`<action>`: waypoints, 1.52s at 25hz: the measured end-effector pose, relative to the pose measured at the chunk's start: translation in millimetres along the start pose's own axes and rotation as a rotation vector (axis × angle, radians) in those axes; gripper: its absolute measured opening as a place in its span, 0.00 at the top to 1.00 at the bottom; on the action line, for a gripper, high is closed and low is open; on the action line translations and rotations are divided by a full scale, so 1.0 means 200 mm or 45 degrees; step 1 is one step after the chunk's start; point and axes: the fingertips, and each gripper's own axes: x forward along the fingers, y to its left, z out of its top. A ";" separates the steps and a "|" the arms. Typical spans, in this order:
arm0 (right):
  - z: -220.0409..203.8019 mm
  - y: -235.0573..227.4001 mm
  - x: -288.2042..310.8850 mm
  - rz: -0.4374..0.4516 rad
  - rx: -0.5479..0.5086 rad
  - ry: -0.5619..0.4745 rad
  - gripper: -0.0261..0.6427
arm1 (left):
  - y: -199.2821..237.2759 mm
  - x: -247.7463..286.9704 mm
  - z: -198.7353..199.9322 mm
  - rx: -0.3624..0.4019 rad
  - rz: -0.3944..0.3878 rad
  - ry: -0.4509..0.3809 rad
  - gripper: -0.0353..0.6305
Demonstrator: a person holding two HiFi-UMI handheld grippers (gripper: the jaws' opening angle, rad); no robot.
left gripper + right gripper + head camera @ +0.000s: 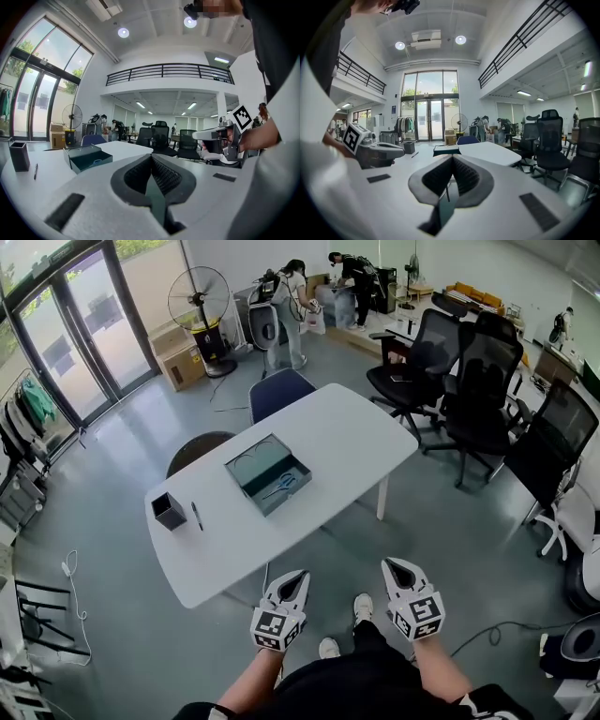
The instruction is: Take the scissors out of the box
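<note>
The scissors (284,486) lie inside the open dark-teal box (246,461), which sits near the middle of the white worktop (347,423). A black cup (169,511) and a pen (197,516) sit towards the worktop's left end. Well short of the worktop, over the grey floor (422,521), the left hand-held gripper (299,575) and the right hand-held gripper (393,564) each have their jaws pressed together, holding nothing.

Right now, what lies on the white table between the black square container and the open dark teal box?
Only a thin dark pen, close beside the container; the tabletop from there to the box is bare, as the head view shows.
</note>
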 end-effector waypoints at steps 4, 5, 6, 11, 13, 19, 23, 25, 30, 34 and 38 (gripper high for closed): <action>0.04 -0.10 0.15 0.031 -0.003 -0.002 0.95 | 0.07 0.11 0.05 0.013 0.034 -0.001 0.93; 0.05 -0.12 0.19 0.041 -0.004 -0.004 0.95 | 0.09 0.14 0.06 0.014 0.041 0.000 0.93; 0.06 -0.15 0.23 0.052 -0.005 -0.007 0.95 | 0.10 0.18 0.07 0.015 0.048 0.001 0.93; 0.14 -0.31 0.41 0.110 -0.016 -0.014 0.95 | 0.17 0.37 0.16 0.025 0.092 -0.002 0.93; 0.18 -0.38 0.49 0.130 -0.023 -0.022 0.95 | 0.21 0.45 0.20 0.031 0.116 -0.008 0.93; 0.26 -0.58 0.69 0.190 -0.037 -0.061 0.95 | 0.28 0.67 0.26 0.045 0.172 -0.012 0.93; 0.27 -0.68 0.79 0.236 -0.041 -0.051 0.95 | 0.30 0.79 0.27 0.037 0.213 -0.002 0.93; 0.28 -0.73 0.82 0.264 -0.049 -0.042 0.95 | 0.29 0.85 0.28 0.036 0.229 0.002 0.93; 0.28 -0.80 0.91 0.333 -0.067 -0.039 0.95 | 0.29 0.94 0.33 0.040 0.274 -0.014 0.93; 0.28 -0.81 0.98 0.373 -0.060 -0.038 0.95 | 0.32 0.94 0.32 0.071 0.315 -0.010 0.93; 0.18 -0.75 1.08 0.439 -0.070 0.039 0.95 | 0.41 0.91 0.26 0.026 0.383 0.014 0.93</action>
